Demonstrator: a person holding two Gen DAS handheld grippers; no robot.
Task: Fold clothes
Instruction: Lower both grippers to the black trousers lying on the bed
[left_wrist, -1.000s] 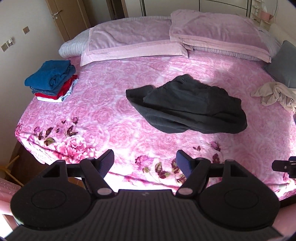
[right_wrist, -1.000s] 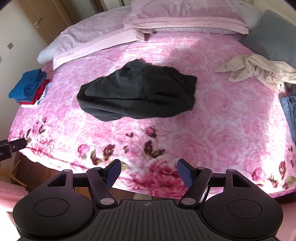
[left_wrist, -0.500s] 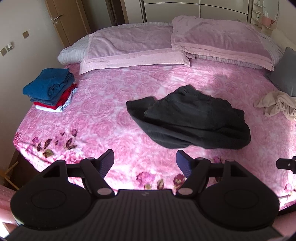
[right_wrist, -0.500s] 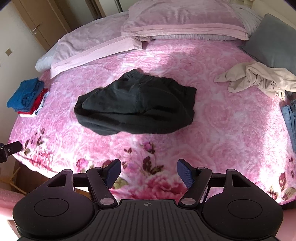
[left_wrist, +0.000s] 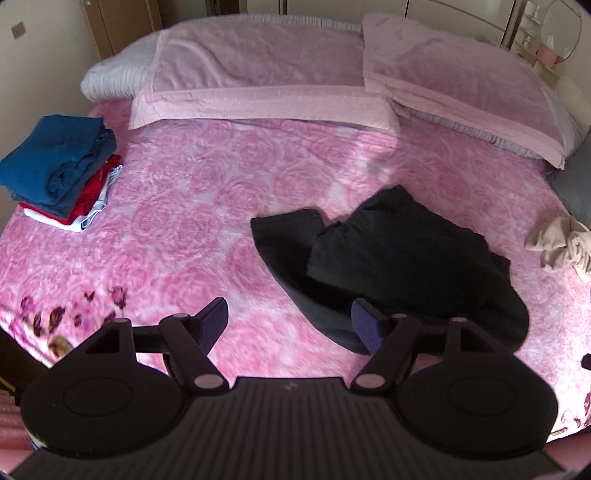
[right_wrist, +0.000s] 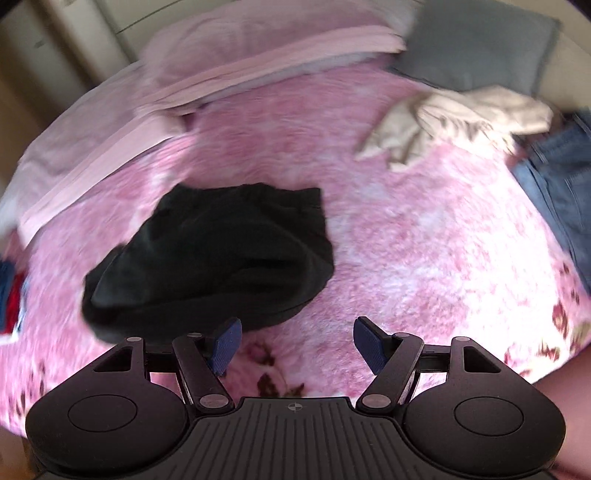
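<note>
A crumpled black garment (left_wrist: 391, 266) lies unfolded on the pink floral bedspread (left_wrist: 207, 236). In the left wrist view my left gripper (left_wrist: 290, 325) stands open over the bedspread, its right pad just over the garment's near edge. The right wrist view is blurred; there the black garment (right_wrist: 214, 254) lies ahead and to the left of my open right gripper (right_wrist: 297, 345), whose left pad is at the garment's near hem. Neither gripper holds anything.
A stack of folded clothes (left_wrist: 59, 170), blue on top of red and white, sits at the bed's left edge. A beige garment (right_wrist: 454, 118) and blue jeans (right_wrist: 557, 184) lie crumpled at the right. Pink pillows (left_wrist: 258, 81) and a grey cushion (right_wrist: 476, 44) line the head.
Both grippers have moved forward over the bed, closer to the black garment. The right view has swung right and is now blurred. Both stay open.
</note>
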